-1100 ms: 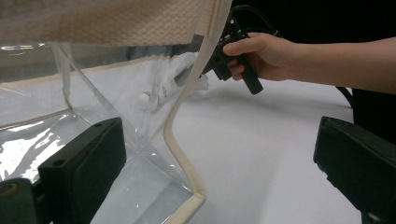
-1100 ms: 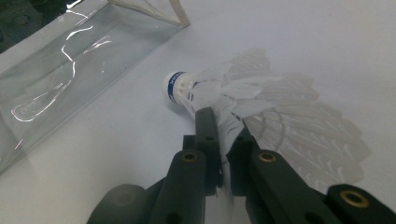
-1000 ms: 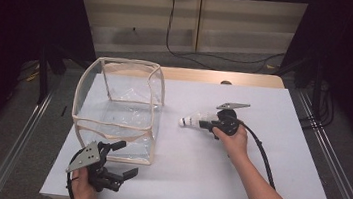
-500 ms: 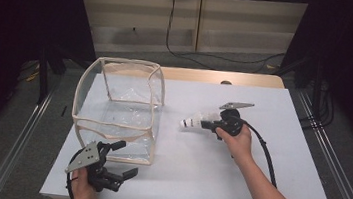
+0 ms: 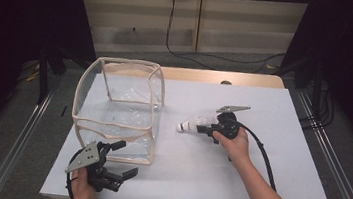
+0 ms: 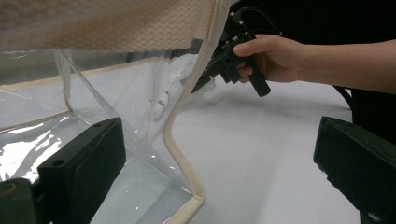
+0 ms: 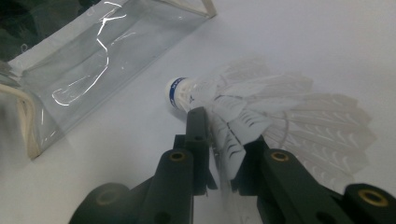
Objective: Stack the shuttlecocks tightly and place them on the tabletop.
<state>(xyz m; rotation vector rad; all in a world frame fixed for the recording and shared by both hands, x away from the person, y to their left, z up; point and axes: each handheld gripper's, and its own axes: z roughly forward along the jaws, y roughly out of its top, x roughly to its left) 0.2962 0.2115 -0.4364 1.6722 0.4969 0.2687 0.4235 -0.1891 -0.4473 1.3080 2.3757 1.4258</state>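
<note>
A white feathered shuttlecock (image 5: pixel 190 125) with a blue-banded cork hangs just above the white table, right of centre. My right gripper (image 5: pixel 202 129) is shut on its feathers, cork pointing left toward the bag. In the right gripper view the jaws pinch the shuttlecock's (image 7: pixel 261 116) feather skirt at my right gripper (image 7: pixel 224 135). A clear plastic bag (image 5: pixel 118 108) with beige trim stands open at the left. My left gripper (image 5: pixel 127 158) is open at the bag's near corner. In the left gripper view that bag corner (image 6: pixel 187 154) sits between my left gripper's (image 6: pixel 219 172) wide jaws.
The white table sheet (image 5: pixel 256 179) runs to a wooden edge at the back. A black cable (image 5: pixel 264 155) trails from the right gripper along the forearm. Metal rails flank the table on both sides.
The right gripper with the shuttlecock has drifted slightly toward the near side and left. The left gripper has stayed put and open.
</note>
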